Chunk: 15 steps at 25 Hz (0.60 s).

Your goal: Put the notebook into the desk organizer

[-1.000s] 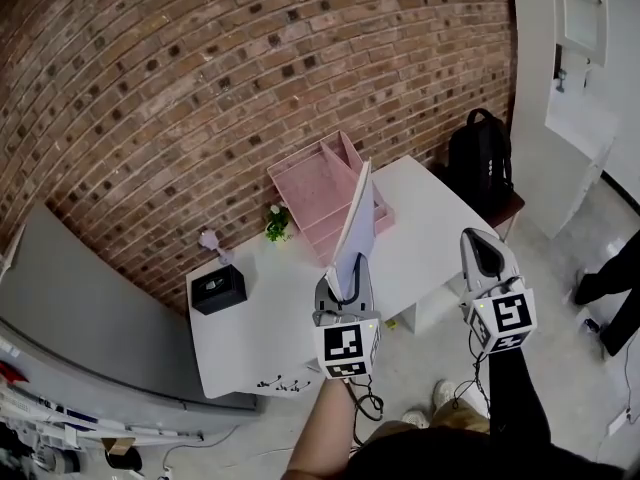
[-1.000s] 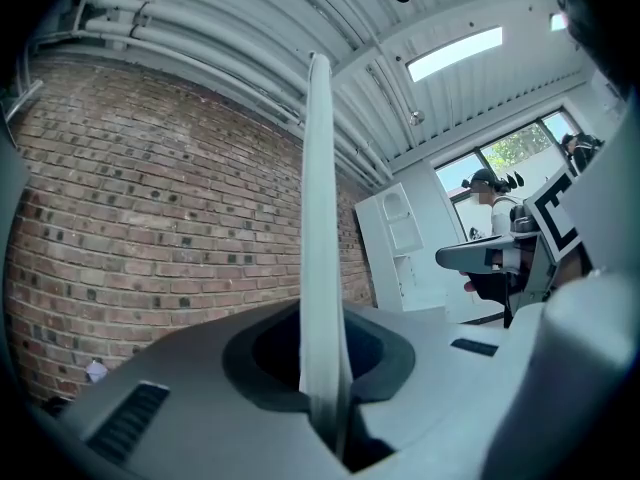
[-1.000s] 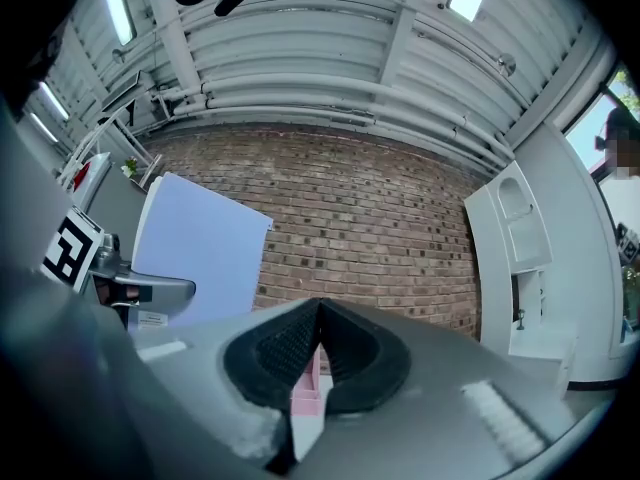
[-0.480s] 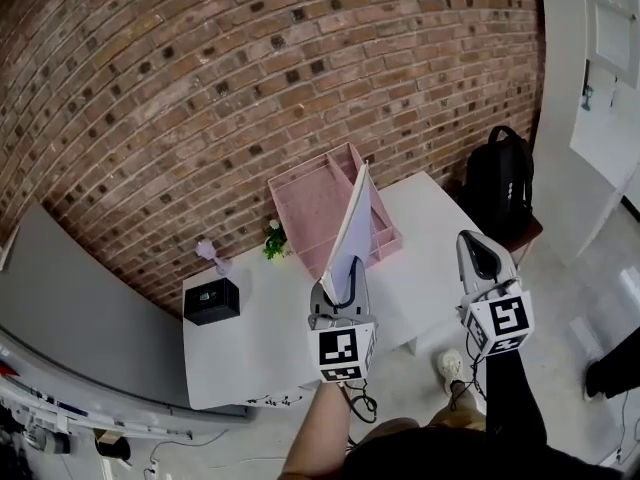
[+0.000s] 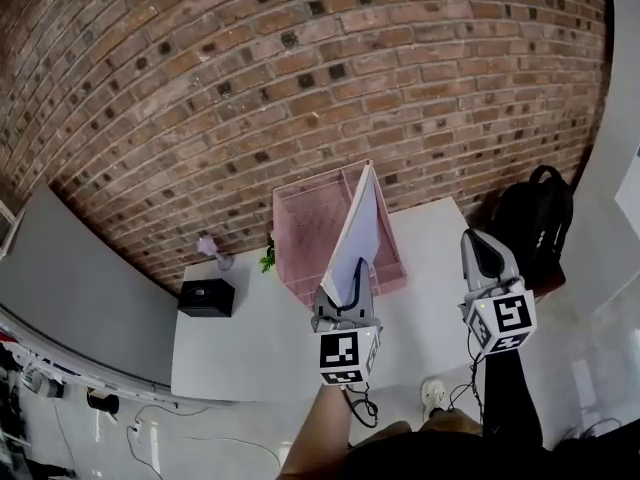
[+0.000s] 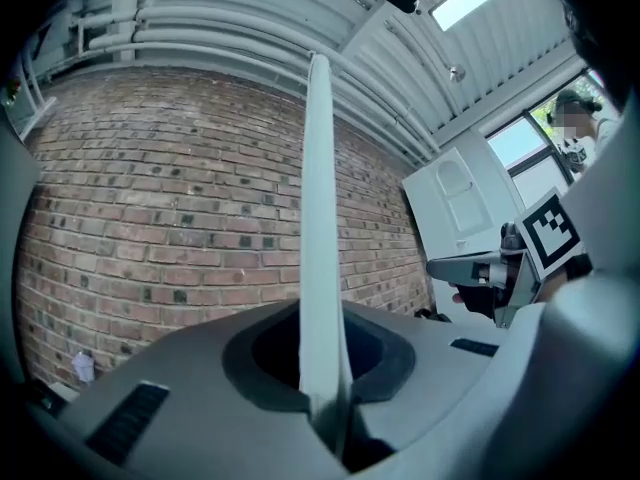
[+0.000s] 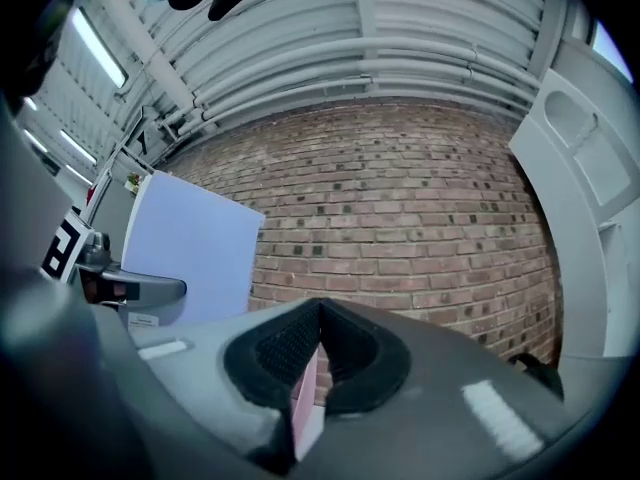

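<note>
**Notebook in left claw, organizer dead ahead on far side**

The left claw (image 5: 350, 286) is pinching the notebook (image 5: 358, 228) by its bottom edge. The notebook stands upright out of the claw, long axis running up and away, and the left gripper view catches it thin edge on (image 6: 318, 218).

The pink desk organizer (image 5: 312, 213) sits on the white table (image 5: 240, 343) against the brick wall (image 5: 300, 78), just beyond the notebook on the far side. The notebook's top overlaps the organizer's right half in the head view. It is in the air, not yet in any slot.

The notebook's flat face runs roughly near to far, probably in line with the organizer's dividers. The notebook hides most of them, so I can't be sure.

The right claw (image 5: 478, 250) is pressed together with nothing in it. It hangs to the right over the table's right part and off the line to the organizer.

The left claw is clearly the nearer one, so the coming move looks like a straight push forward and then down into a slot.

A black box (image 5: 205, 296) sits at the table's left, well apart.
</note>
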{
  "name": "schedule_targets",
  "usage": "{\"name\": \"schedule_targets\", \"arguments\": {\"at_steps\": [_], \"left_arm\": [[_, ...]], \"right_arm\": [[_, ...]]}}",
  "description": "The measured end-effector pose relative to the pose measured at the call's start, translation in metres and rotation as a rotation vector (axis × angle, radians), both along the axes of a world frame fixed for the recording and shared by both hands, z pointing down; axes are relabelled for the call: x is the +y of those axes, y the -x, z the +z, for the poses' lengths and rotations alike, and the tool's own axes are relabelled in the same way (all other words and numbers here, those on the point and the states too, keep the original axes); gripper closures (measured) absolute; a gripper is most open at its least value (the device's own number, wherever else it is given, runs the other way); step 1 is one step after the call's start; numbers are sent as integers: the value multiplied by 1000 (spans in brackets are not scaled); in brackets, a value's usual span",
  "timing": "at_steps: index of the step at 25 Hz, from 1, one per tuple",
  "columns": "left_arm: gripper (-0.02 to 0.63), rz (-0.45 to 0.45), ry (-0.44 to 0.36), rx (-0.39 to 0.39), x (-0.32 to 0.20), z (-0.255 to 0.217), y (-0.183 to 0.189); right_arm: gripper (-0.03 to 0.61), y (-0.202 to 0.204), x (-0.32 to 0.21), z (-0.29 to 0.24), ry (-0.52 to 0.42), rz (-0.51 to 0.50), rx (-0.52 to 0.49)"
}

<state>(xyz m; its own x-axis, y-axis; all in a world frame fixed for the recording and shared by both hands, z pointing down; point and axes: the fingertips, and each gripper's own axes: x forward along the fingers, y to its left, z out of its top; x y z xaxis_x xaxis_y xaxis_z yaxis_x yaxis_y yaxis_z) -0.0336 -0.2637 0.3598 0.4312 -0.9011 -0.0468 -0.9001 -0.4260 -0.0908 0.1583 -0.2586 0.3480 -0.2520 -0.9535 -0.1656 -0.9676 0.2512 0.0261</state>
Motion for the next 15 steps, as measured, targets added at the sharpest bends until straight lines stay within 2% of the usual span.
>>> {"name": "schedule_targets", "arguments": {"at_steps": [6,15], "left_arm": [[577,-90,23,-3,-44,4,-16],[577,-232,65,4,-89,13,-23]], "right_arm": [[577,-9,-63,12,26,-123,-12],[577,-25,-125,23,43,-220,-37]]}}
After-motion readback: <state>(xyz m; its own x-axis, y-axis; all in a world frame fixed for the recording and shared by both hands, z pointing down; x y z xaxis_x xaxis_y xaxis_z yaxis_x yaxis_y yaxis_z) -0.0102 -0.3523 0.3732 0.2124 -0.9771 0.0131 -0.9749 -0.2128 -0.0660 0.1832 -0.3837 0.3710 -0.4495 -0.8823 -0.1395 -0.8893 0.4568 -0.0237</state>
